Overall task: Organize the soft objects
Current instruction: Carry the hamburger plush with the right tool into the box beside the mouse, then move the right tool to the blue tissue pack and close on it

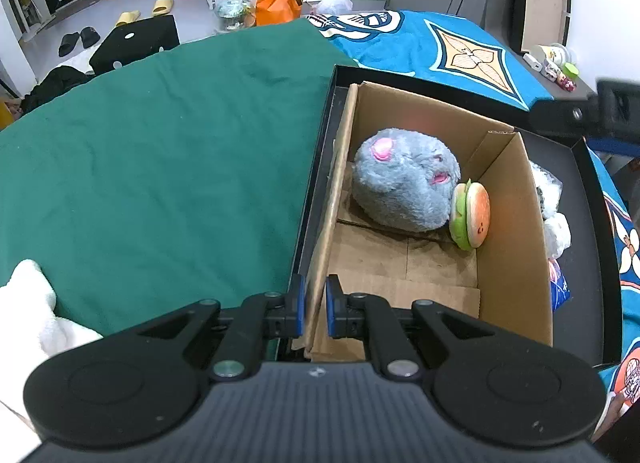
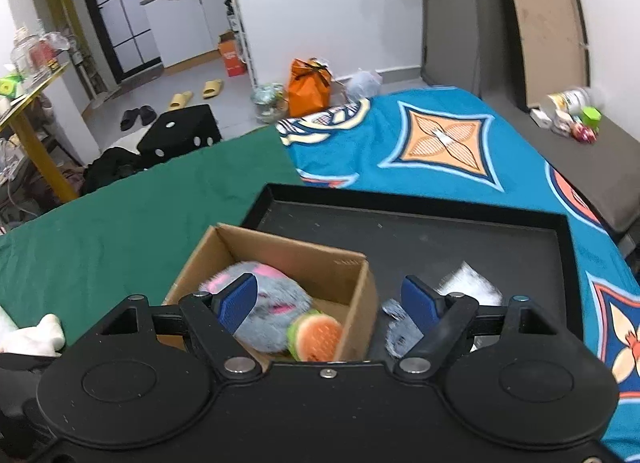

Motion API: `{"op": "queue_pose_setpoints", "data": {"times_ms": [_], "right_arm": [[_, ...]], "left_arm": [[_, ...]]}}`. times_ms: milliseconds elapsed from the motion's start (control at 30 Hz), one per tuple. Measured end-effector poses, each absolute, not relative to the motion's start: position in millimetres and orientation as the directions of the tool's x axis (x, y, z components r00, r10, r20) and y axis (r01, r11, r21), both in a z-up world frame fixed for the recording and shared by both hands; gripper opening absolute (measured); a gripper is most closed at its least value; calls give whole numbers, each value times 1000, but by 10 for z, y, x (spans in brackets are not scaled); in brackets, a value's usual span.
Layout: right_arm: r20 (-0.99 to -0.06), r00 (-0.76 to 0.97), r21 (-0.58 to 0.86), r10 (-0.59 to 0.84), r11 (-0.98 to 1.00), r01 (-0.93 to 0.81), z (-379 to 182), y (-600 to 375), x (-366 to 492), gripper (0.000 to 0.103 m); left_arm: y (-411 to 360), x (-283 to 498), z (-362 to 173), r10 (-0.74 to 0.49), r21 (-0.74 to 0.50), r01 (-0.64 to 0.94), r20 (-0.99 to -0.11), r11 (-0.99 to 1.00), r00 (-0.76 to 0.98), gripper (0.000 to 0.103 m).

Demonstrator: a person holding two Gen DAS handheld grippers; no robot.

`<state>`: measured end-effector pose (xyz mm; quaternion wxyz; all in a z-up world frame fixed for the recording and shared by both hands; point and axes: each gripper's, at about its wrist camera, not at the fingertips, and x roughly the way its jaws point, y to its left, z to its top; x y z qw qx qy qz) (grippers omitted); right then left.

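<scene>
The grey plush (image 1: 404, 179) and burger toy (image 1: 470, 215) lie touching inside the cardboard box (image 1: 516, 223) on the black tray (image 2: 420, 223), my left tongs (image 1: 314, 309) pinching the box's wall, my right tongs (image 2: 332, 303) spread wide, holding nothing.

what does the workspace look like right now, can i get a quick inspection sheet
surface: green cloth beside a blue patterned cloth
job's things: grey plush and burger toy inside the cardboard box, which sits in the black tray
clutter: plastic-wrapped items in the tray; white plush on the green cloth
grippers: left gripper shut on the box wall; right gripper open, empty
cables: nothing seen
surroundings: orange bag, slippers on the floor
</scene>
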<state>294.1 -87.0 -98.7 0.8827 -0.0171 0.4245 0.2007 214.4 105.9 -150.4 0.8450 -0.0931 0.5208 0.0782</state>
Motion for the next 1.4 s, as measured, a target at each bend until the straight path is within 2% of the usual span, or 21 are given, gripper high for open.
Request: {"op": "queue_pose_setpoints", "data": {"times_ms": [567, 667, 800, 1133, 1400], "right_arm": [[-807, 509, 140, 299, 935, -326, -1250, -1328, 2782, 79], [-818, 496, 143, 293, 938, -317, -1335, -1413, 2770, 79], [-831, 478, 145, 284, 941, -306, -1448, -1516, 2761, 81], [-863, 418, 139, 285, 928, -345, -1753, -1610, 2711, 94], [-884, 381, 129, 269, 926, -354, -2018, -1620, 2714, 98]], "left_arm": [[937, 2162, -1467, 80, -19, -230, -907, 973, 413, 15], [902, 2156, -1457, 86, -6, -222, -911, 975, 403, 20], [847, 2153, -1424, 105, 18, -212, -909, 977, 404, 35], [729, 2207, -1393, 160, 84, -204, -907, 975, 390, 60], [630, 2294, -1436, 212, 153, -184, -908, 971, 361, 70]]}}
